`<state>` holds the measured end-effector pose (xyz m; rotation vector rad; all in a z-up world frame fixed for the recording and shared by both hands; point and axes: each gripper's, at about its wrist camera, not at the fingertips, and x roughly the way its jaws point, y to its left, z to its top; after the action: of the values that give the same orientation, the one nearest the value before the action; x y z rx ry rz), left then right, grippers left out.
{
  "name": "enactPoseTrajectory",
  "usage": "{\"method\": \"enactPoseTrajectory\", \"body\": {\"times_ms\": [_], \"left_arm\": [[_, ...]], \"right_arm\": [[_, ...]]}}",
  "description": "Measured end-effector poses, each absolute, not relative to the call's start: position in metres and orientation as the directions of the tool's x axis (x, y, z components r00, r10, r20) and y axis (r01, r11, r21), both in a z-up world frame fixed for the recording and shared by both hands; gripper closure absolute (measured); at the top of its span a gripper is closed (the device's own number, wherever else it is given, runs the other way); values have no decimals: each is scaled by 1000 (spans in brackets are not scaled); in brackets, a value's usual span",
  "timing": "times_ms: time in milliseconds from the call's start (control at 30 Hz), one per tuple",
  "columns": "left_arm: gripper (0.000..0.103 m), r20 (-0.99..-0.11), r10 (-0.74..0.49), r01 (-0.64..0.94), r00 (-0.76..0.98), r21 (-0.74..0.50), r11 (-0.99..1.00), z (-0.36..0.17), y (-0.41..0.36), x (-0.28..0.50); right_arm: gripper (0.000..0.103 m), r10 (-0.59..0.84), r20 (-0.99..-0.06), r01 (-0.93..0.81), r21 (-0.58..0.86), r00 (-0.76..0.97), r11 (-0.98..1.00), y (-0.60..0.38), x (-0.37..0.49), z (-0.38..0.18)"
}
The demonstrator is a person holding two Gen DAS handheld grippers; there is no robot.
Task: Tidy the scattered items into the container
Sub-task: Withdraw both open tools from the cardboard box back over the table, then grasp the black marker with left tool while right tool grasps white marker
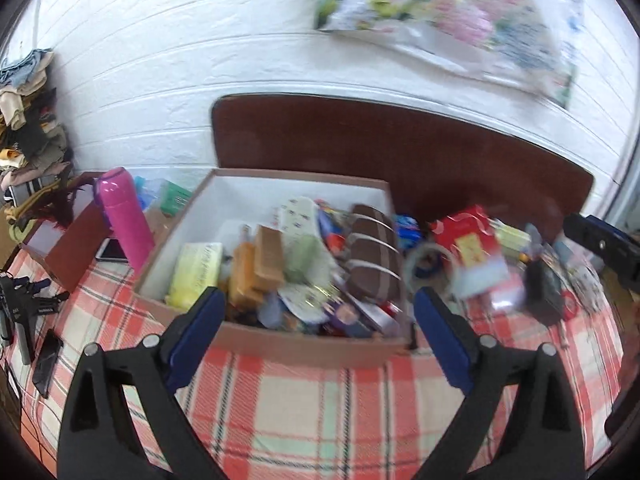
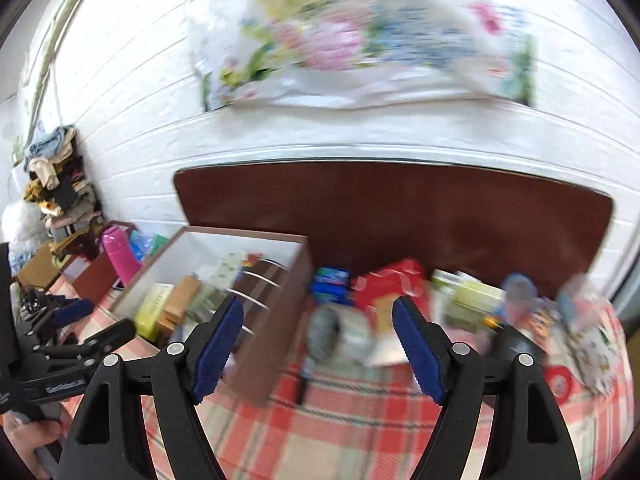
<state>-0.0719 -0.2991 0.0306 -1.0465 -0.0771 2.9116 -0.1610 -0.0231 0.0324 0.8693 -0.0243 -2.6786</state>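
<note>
Both jaws are seen spread apart and empty: the left gripper (image 1: 316, 320) is held before the brown cardboard box with white lining (image 1: 256, 188), already well filled, and the right gripper (image 2: 318, 344) is aimed at the loose items beside it on the red-and-cream checked cloth (image 1: 304, 408). A pick is judged to be in hand; next, the grey tape roll (image 2: 340, 334) or red glossy packet (image 2: 390, 284) should be straddled and clamped. No lettering can be read through the blur.
</note>
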Motion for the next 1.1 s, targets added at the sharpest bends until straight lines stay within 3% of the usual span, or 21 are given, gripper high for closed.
{"method": "enactPoseTrajectory", "body": {"times_ms": [333, 600, 900, 1100], "left_arm": [[7, -674, 202, -165, -711, -119, -979, -11, -210, -1], [7, -701, 266, -262, -662, -116, -958, -47, -137, 32], [7, -667, 247, -234, -703, -110, -966, -77, -132, 0], [8, -724, 207, -142, -658, -151, -978, -117, -155, -56]], "right_arm": [[25, -201, -652, 46, 247, -731, -968, 149, -91, -20], [25, -181, -684, -8, 264, -707, -965, 212, -57, -48], [25, -170, -729, 3, 225, -663, -974, 225, -90, -97], [25, -130, -806, -50, 194, -577, -980, 220, -147, -145]]}}
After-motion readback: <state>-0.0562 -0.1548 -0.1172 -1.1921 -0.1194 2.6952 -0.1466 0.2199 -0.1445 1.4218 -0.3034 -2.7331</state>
